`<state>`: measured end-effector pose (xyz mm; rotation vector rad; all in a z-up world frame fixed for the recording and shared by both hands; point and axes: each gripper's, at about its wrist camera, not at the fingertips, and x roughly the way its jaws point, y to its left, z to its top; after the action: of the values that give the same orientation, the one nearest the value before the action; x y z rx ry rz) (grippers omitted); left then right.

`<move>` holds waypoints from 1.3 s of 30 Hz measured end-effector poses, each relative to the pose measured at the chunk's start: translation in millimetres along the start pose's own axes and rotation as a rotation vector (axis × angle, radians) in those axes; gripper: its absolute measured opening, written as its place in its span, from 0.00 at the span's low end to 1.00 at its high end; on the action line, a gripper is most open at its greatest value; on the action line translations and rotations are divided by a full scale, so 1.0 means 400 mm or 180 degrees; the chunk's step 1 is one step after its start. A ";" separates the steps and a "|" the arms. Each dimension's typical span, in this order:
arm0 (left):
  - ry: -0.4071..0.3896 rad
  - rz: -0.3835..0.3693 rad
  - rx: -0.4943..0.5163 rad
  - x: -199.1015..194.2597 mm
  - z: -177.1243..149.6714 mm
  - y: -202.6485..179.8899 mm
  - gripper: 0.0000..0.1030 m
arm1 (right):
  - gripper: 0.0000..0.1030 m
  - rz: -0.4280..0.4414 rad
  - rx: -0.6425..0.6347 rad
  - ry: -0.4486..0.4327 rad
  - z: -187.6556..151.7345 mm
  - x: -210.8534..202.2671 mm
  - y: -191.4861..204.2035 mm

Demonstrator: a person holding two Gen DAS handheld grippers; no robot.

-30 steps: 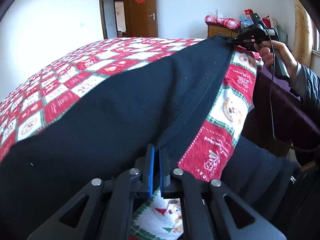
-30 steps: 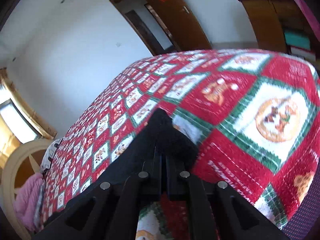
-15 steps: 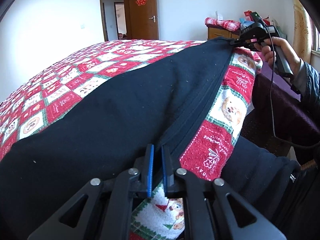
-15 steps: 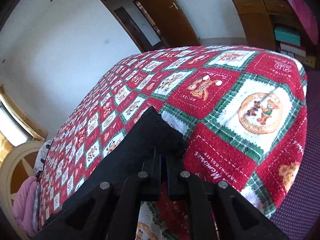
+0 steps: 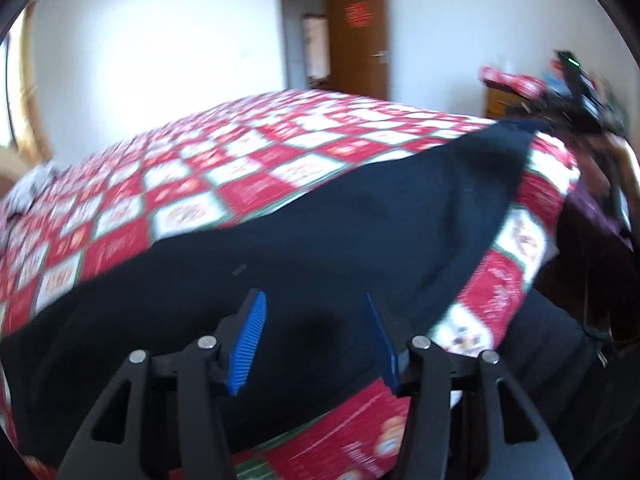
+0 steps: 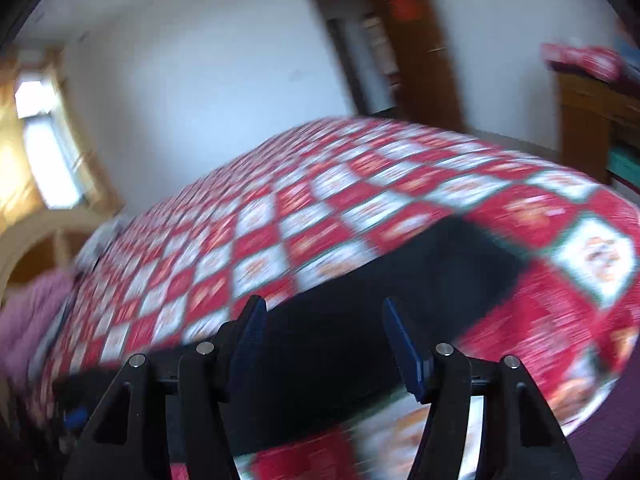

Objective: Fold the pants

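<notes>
White walls and a brown door point(image 5: 362, 36) stood behind the bed point(image 5: 240, 168), which was covered by a red and white checked blanket point(image 6: 320, 216). On this blanket the black pants point(image 5: 340, 240) lay flat, stretched along the near edge of the bed. Half a second earlier both tools were pinching the edge of the pants; now the left tool point(image 5: 316, 344) had its jaws apart, with the blue pads point(image 5: 248, 344) clear of the cloth, and the right tool point(image 6: 332, 344) was the same, its jaws wide with nothing between them. Both had just been opening, and both views were blurred and looked at the pants from a little further back. In the left view the right tool was seen, blurred, at the far corner of the pants, in a hand point(image 5: 624, 160). I judged that the cloth had been released after it was laid down, so this placing step seemed finished and a next fold could begin.
</notes>
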<state>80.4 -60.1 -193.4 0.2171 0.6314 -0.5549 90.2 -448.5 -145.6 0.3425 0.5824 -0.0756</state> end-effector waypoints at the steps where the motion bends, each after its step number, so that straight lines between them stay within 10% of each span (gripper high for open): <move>1: 0.0036 0.0002 -0.0064 0.006 -0.011 0.011 0.52 | 0.60 0.0104 -0.0169 0.0117 -0.026 0.023 0.054; 9: 0.0166 0.0007 0.0174 0.032 -0.075 -0.036 0.60 | 0.55 0.0270 -0.1776 0.0779 -0.252 0.117 0.345; 15: 0.0184 -0.0038 0.0162 0.023 -0.080 -0.039 0.61 | 0.48 0.0204 -0.1905 0.1258 -0.288 0.156 0.314; 24: -0.0041 0.0516 -0.0071 -0.065 -0.074 0.092 0.64 | 0.48 0.0426 -0.1712 0.0718 -0.235 0.086 0.345; 33: -0.0071 0.0917 -0.0991 -0.079 -0.175 0.311 0.73 | 0.48 0.0290 -0.1861 0.1040 -0.302 0.154 0.355; 39: 0.0018 0.0989 -0.0824 -0.076 -0.164 0.279 0.77 | 0.48 0.0234 -0.2006 0.1108 -0.321 0.155 0.358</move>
<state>89.0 69.1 -223.9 0.0701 0.6536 -0.1707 98.2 -268.8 -237.7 -0.2432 0.9004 0.2410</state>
